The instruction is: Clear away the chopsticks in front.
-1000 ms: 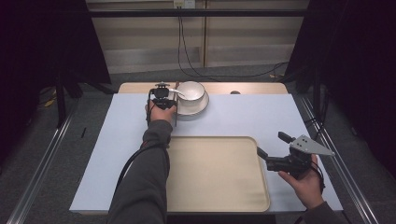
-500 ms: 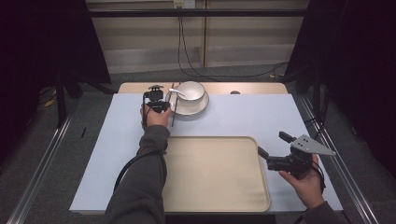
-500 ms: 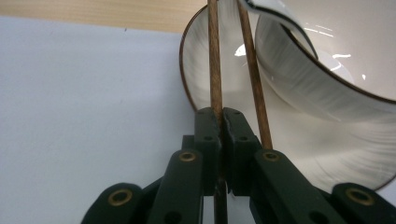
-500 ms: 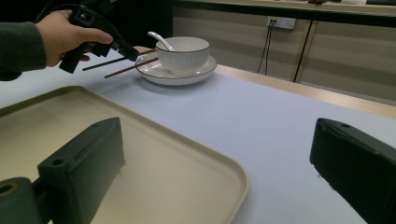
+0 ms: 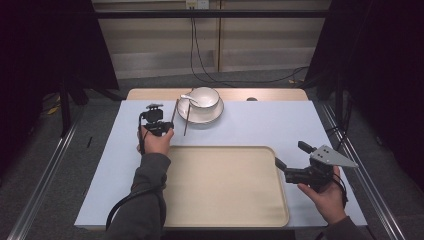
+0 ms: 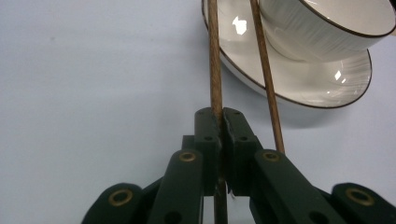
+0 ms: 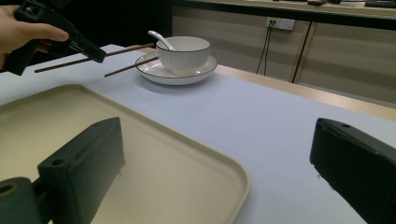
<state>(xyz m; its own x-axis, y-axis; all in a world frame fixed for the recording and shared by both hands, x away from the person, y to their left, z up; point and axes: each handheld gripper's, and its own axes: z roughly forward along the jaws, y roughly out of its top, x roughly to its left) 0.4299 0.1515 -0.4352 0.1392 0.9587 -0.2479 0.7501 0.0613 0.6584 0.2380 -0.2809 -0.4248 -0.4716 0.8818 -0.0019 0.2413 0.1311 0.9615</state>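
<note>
My left gripper (image 5: 169, 126) (image 6: 221, 121) is shut on a brown chopstick (image 5: 174, 110) (image 6: 214, 65), held along its length just left of a white plate (image 5: 216, 114) (image 6: 303, 84). A second chopstick (image 5: 185, 120) (image 6: 267, 79) leans on the plate's rim. On the plate stands a white bowl (image 5: 205, 96) (image 7: 183, 53) holding a white spoon (image 5: 189, 98) (image 7: 160, 39). My right gripper (image 5: 292, 155) (image 7: 217, 140) stays open and holds nothing, at the right edge of a beige tray (image 5: 225, 185) (image 7: 140, 158). The right gripper view has the left gripper (image 7: 95, 53) far off at top left.
A pale blue mat (image 5: 280, 125) covers the wooden table (image 5: 270, 94). Cables (image 5: 200, 55) hang down the wall behind it. Metal rails (image 5: 45, 175) run along the floor on both sides.
My left gripper has drawn back from the bowl, leftward and toward the person, with one chopstick in it. The right gripper has stayed where it was.
</note>
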